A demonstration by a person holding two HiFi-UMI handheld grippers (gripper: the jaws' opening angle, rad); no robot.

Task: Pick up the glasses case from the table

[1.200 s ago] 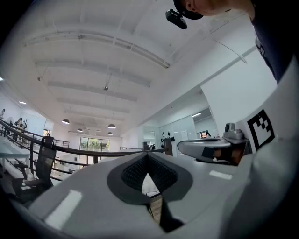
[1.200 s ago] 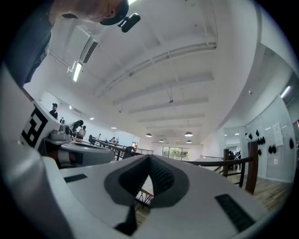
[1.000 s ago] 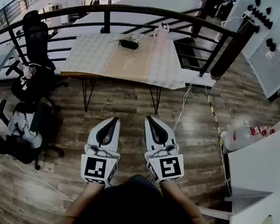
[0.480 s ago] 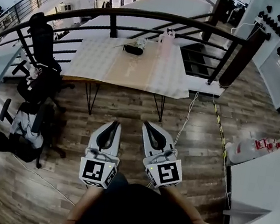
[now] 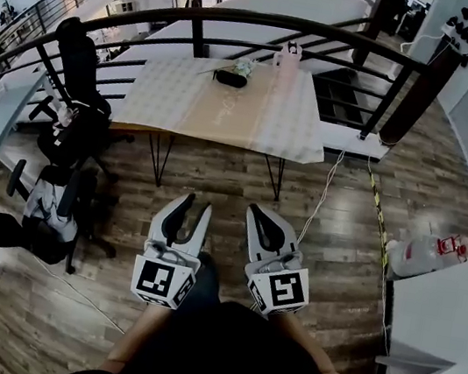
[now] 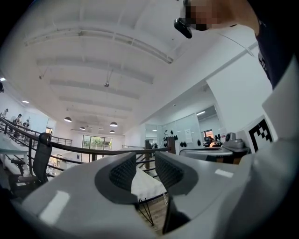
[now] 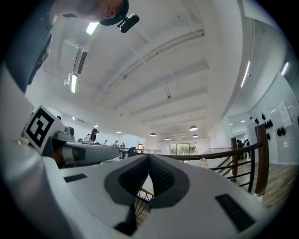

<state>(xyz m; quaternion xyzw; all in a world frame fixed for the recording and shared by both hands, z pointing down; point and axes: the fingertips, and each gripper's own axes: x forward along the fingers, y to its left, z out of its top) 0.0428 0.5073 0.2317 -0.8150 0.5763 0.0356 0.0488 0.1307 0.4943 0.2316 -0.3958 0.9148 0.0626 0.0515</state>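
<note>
From overhead, the left hand-held gripper and the right hand-held gripper are side by side, low over the wooden floor. Both are aimed at the pale surface further off.

There's the glasses case, a dark shape lying at the far edge of that surface. It's just this side of the black railing and well apart from both grippers.

Over to the left gripper view: its jaws have just been opening. There's a narrow gap now with nothing in it, only the pale surface showing through far beyond.

And the right gripper view: jaws pressed together at the tips, holding nothing, with the railing curving off to the right.
</note>
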